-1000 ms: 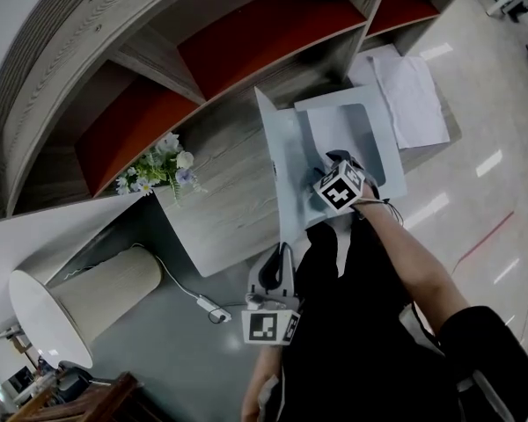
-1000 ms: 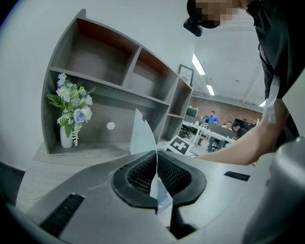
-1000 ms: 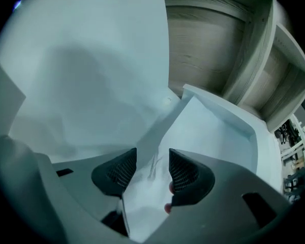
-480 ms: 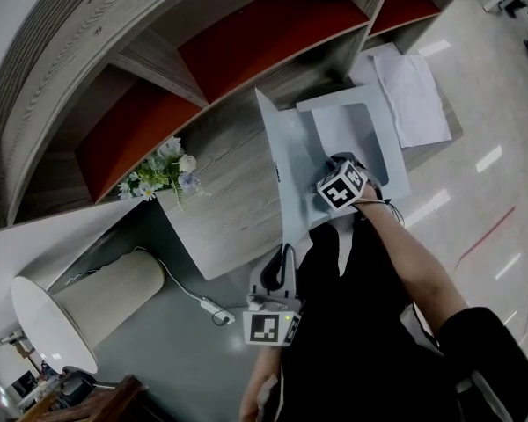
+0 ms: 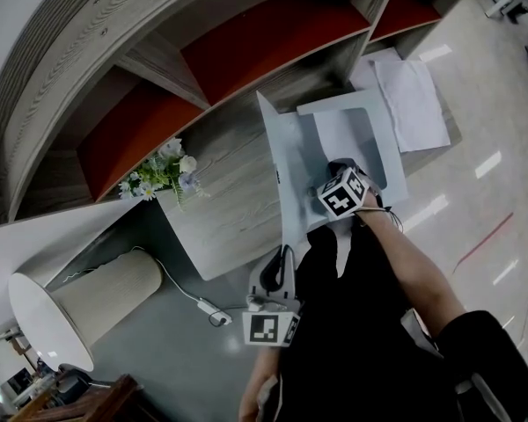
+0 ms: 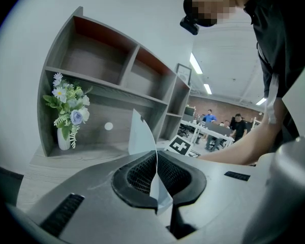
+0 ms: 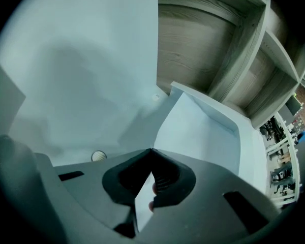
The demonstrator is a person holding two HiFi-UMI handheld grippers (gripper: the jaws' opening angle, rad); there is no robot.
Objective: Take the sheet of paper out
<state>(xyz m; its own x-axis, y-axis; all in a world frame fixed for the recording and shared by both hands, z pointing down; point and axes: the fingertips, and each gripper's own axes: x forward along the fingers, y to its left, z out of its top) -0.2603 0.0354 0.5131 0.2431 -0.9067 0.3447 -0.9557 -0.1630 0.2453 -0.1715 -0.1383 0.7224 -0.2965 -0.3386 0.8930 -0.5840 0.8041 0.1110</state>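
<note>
A pale blue folder [image 5: 290, 161] lies open on the grey wooden table [image 5: 220, 209], its cover [image 7: 81, 60] raised. A white sheet of paper [image 7: 193, 131] sits in its pocket [image 5: 348, 134]. My right gripper [image 5: 339, 167] points steeply down into the folder. Its jaws have just been closing and now stand shut on the sheet's near edge [image 7: 142, 197], which runs between the pads. My left gripper [image 5: 282, 251] is at the table's front edge, shut on the thin edge of the folder's cover [image 6: 141, 133].
A vase of flowers [image 5: 158, 170] stands left of the folder, in front of a curved shelf unit with red back panels [image 5: 246, 42]. Loose white papers [image 5: 409, 95] lie at the table's right end. A lamp [image 5: 70, 306] and a cable [image 5: 216, 310] are on the floor.
The right gripper has shifted slightly down and to the right over the folder. The left gripper and the folder's cover have stayed where they were.
</note>
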